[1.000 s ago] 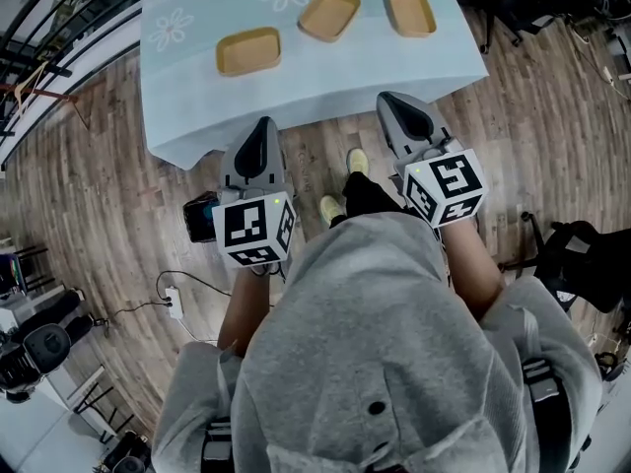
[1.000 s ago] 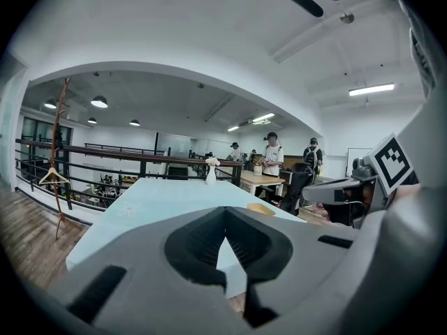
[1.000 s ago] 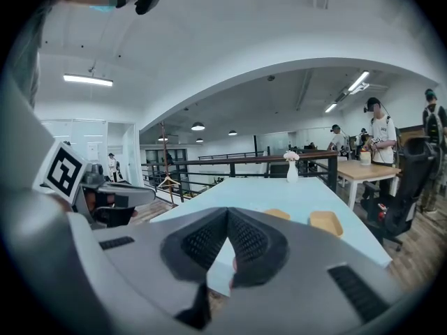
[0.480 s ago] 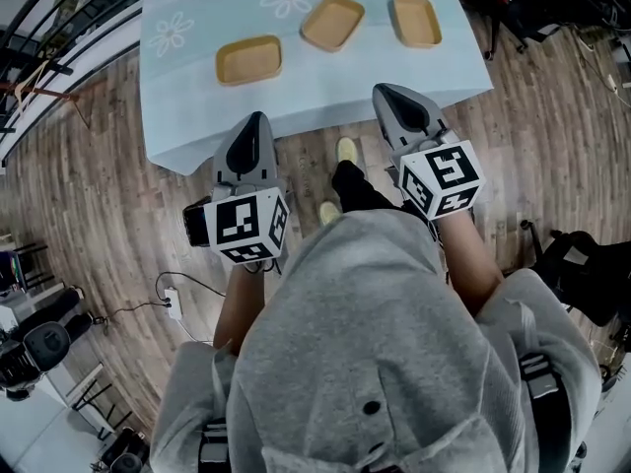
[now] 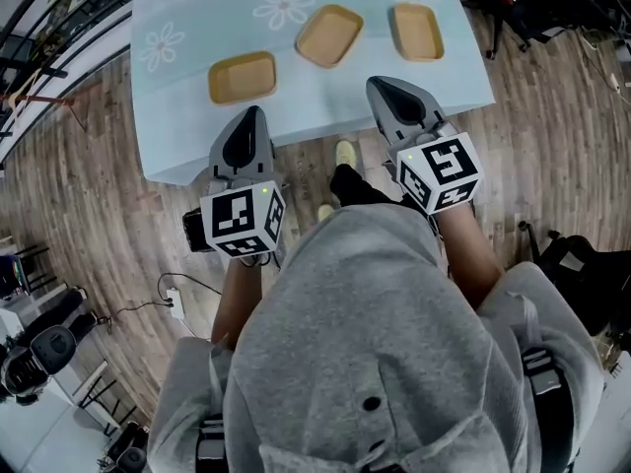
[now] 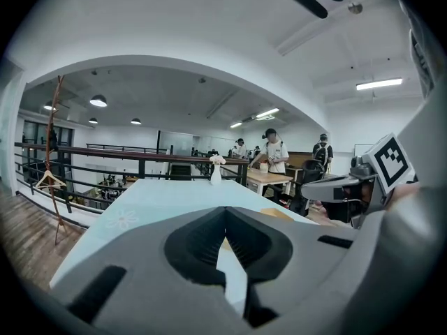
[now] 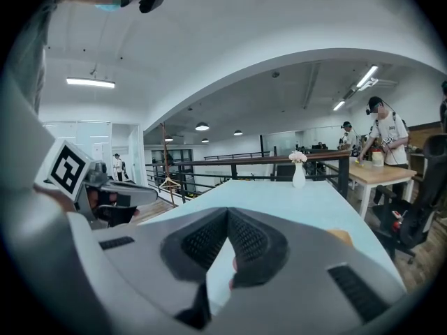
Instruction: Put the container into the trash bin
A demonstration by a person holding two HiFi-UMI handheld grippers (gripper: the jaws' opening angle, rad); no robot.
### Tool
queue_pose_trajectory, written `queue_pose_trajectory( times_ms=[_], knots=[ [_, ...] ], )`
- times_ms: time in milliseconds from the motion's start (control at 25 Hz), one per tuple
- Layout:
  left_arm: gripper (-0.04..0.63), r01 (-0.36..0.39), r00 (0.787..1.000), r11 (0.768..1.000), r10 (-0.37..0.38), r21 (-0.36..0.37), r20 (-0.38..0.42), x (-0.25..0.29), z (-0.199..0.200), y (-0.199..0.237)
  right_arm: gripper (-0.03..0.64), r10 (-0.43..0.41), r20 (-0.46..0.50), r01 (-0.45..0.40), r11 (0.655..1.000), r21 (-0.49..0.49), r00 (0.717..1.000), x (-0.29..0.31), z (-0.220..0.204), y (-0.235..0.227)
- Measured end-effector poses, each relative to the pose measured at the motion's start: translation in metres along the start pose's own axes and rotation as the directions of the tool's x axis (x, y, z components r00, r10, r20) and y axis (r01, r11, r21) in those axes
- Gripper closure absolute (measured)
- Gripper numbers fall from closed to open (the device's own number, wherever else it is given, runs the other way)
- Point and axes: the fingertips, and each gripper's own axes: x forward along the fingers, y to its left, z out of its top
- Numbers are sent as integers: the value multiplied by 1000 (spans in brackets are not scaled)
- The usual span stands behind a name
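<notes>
1. Nothing of the task looks done. Three tan containers lie on the table (image 5: 192,126): the left container (image 5: 243,77) closest to the near edge, the middle container (image 5: 328,35) further in, and the right container (image 5: 417,31) by the right edge. All three lie flat, and neither gripper touches any of them.
2. The left gripper (image 5: 252,116) hangs over the near edge, just short of the left container. Its jaws are pressed together on nothing.
3. The right gripper (image 5: 380,89) sits over the same edge, between the middle and right containers. Its jaws are also closed and empty.
4. I see no trash bin in any view. By my reckoning, picking, carrying and dropping all remain.
5. There is no brand or writing to read. The gripper cubes carry only black-and-white square markers, and the cloth has flower prints.
</notes>
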Motion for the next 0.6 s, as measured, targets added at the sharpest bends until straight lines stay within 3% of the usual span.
queue_pose_trajectory(
  times_ms=[600],
  knots=[
    [577,-28,998,999,29,27,-56,67,14,4,592,26,1,-26,999,45,1000,46,10,-61]
  ],
)
